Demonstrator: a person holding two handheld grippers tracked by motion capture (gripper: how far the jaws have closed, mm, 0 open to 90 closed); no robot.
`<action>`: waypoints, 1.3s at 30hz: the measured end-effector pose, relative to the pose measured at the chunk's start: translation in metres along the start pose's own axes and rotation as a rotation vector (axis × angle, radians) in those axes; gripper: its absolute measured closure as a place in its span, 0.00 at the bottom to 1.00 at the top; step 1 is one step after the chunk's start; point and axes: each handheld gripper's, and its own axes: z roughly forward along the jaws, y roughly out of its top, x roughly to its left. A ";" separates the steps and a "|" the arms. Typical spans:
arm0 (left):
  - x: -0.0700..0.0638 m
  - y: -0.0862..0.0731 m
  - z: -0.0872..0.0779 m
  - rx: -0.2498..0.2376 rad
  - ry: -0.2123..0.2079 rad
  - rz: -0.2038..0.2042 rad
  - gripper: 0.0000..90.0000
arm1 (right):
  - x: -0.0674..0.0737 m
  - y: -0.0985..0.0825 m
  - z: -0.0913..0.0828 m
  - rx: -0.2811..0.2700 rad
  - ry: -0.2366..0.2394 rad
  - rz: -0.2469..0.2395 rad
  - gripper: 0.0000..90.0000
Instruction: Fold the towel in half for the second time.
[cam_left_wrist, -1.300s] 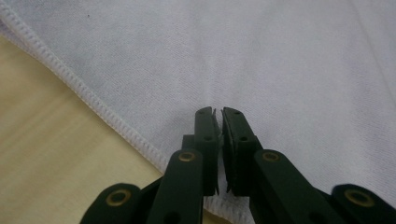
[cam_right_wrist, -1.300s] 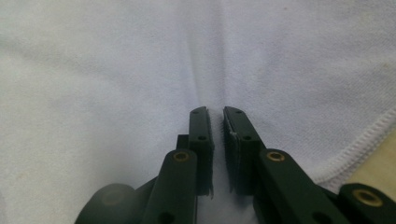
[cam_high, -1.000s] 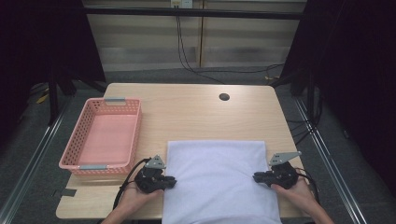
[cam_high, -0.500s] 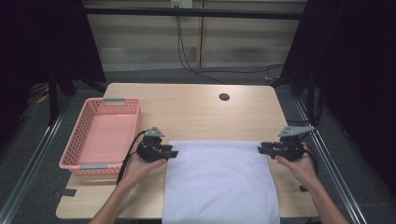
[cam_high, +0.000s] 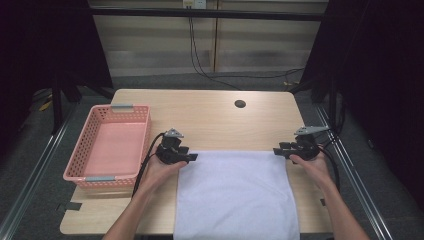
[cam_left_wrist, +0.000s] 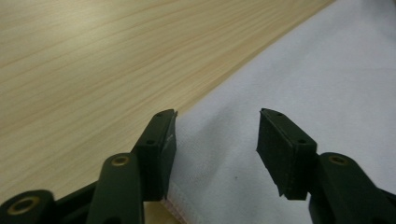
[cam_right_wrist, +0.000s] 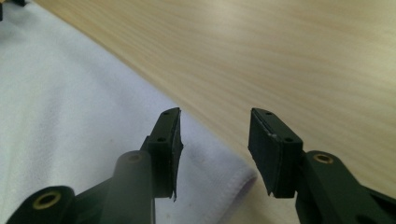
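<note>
Black tongs (cam_high: 192, 157) (brass rivets), trailing black cables.

You see a plain white cloth (cam_high: 235, 195) with no print; in the left gripper view its hem (cam_left_wrist: 183, 204) carries a faint pinkish stitch line, and in the right gripper view its corner (cam_right_wrist: 240, 184) shades slightly lilac. Your table (cam_high: 210, 117) is pale beige wood with fine straight grain and one dark round hole (cam_high: 240, 104). The basket (cam_high: 80, 167) is salmon pink with a lattice of small openings and two grey handle strips. Your left gripper (cam_high: 186, 157) and right gripper (cam_high: 281, 151) are black, each topped by a grey plate, with brass-coloured rivets on the jaws and black cables. The surrounding floor (cam_high: 30, 175) is dark grey.
</note>
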 end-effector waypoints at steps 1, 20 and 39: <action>0.000 -0.001 0.001 0.004 -0.005 -0.001 0.50 | -0.001 -0.002 0.003 0.016 0.013 0.002 0.59; 0.015 -0.013 -0.002 0.003 0.051 -0.040 0.41 | 0.000 -0.013 0.015 0.068 0.006 -0.011 0.70; 0.020 -0.016 0.003 -0.011 0.017 -0.005 0.72 | -0.008 -0.011 0.013 0.023 -0.017 0.016 0.57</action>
